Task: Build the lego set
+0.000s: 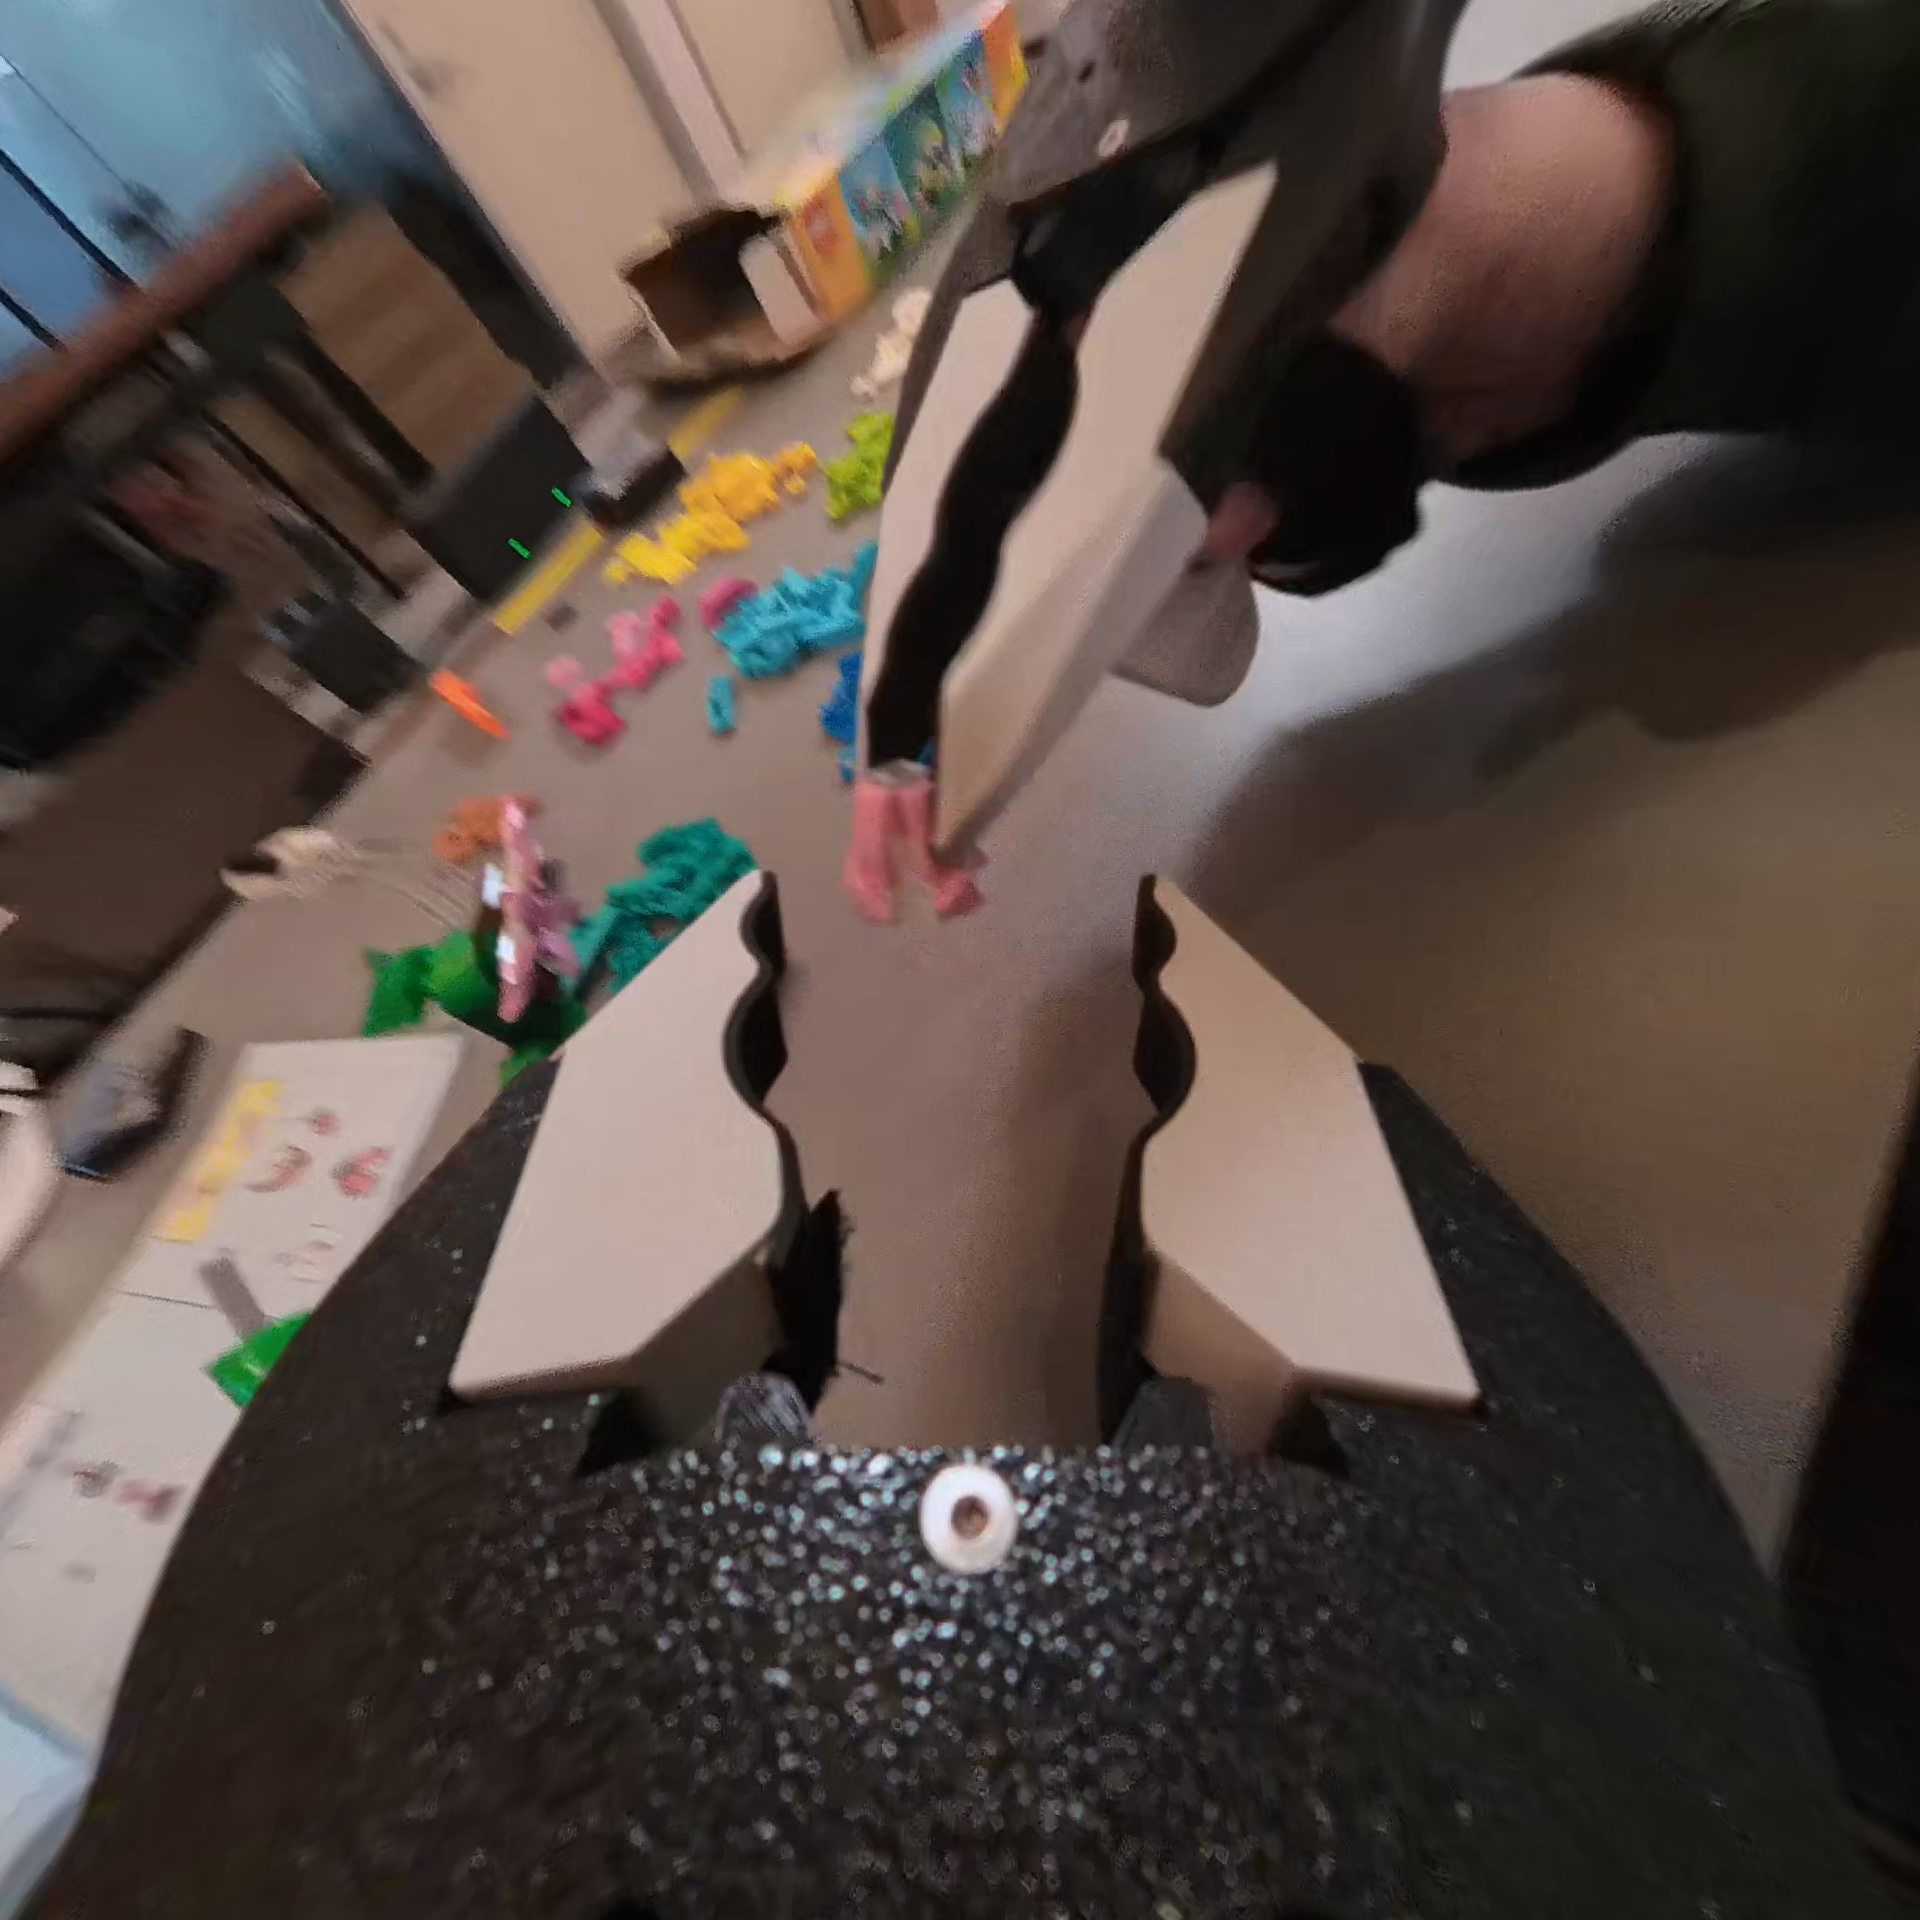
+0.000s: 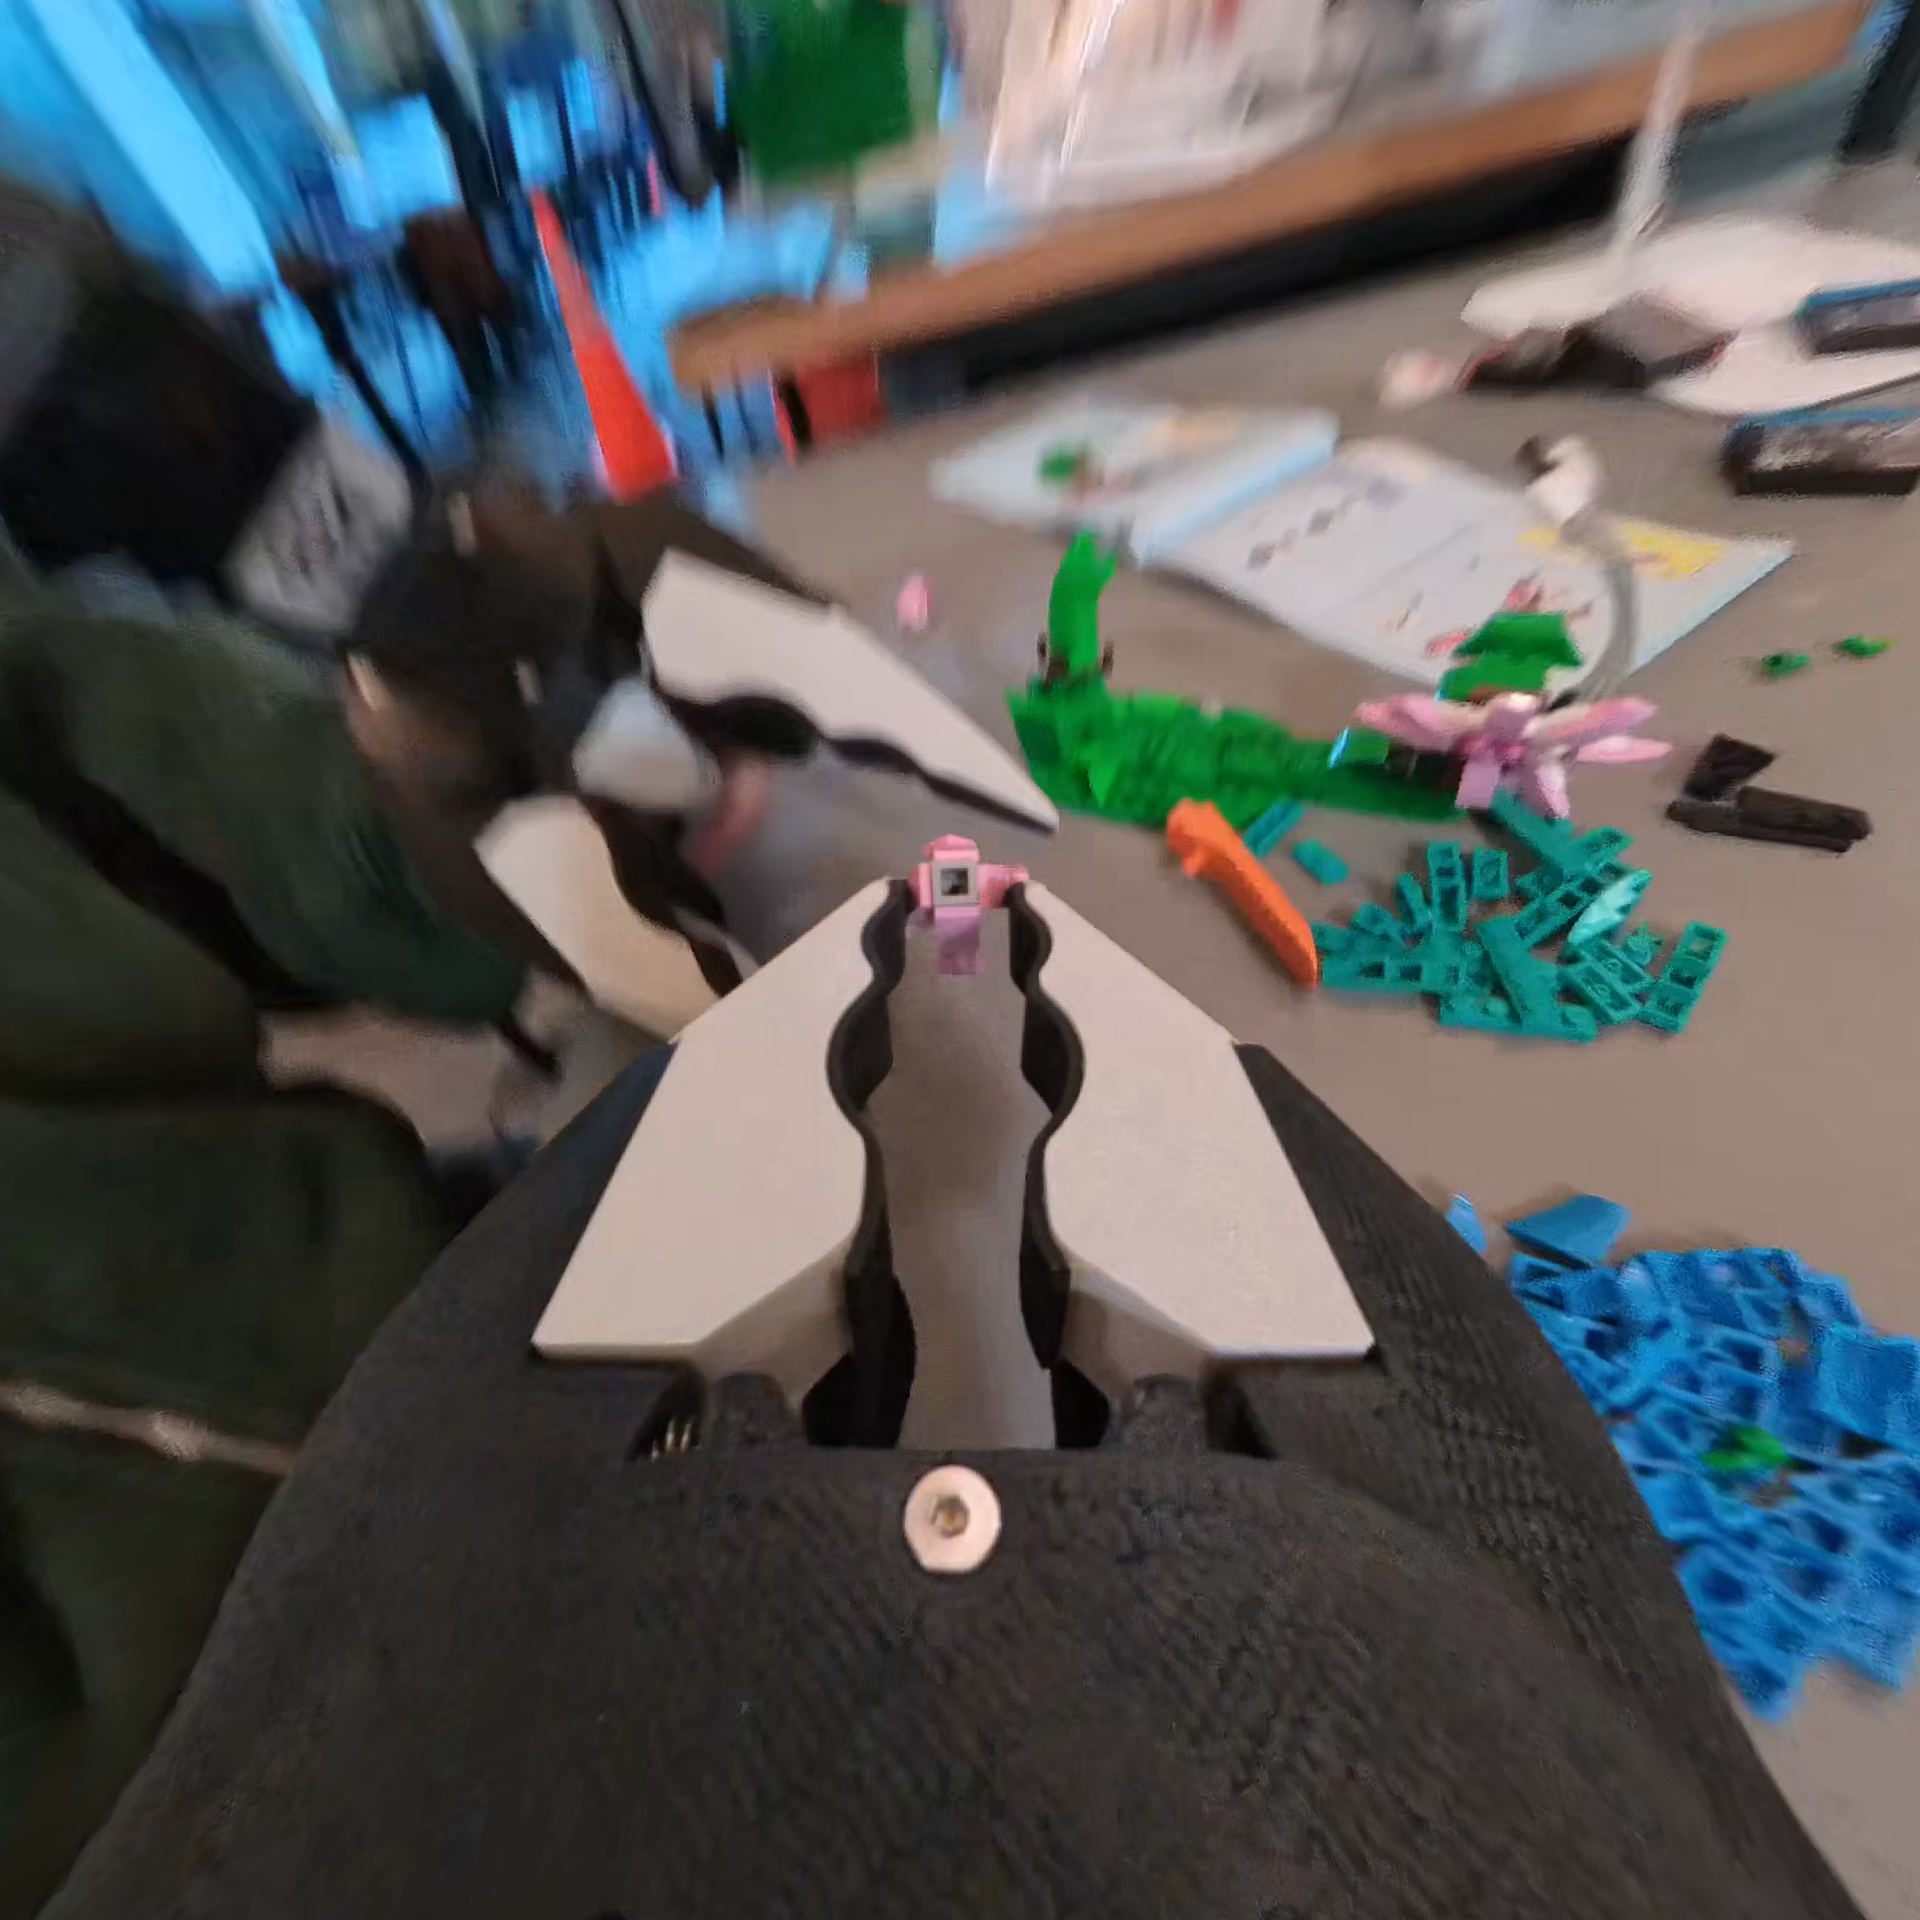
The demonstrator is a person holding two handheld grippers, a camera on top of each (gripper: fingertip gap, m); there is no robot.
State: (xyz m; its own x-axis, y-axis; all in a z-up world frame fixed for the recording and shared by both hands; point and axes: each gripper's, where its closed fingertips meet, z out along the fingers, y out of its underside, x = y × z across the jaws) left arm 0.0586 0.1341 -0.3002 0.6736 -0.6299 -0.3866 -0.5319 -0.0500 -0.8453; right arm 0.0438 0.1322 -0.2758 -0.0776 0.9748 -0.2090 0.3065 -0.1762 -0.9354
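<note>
My right gripper [image 2: 958, 894] is shut on a small pink lego piece [image 2: 954, 902] at its fingertips, held above the grey floor. In the left wrist view the same pink piece [image 1: 904, 847] hangs from the right gripper [image 1: 914, 790], just ahead of my left gripper. My left gripper [image 1: 956, 894] is open and empty, jaws wide apart, a little short of the pink piece. It also shows in the right wrist view [image 2: 883, 769], left of the pink piece. A green build with a pink flower [image 2: 1507, 743] stands on the floor to the right; it shows blurred in the left wrist view [image 1: 520, 935].
Sorted brick piles lie on the floor: teal [image 2: 1527, 945], blue [image 2: 1745, 1455], yellow [image 1: 707, 520], pink [image 1: 623, 665]. An orange brick separator [image 2: 1242, 894] lies by the teal pile. Open instruction booklets [image 2: 1403, 551] and a set box [image 1: 904, 177] lie farther off. A person's sleeve [image 2: 156, 831] is at left.
</note>
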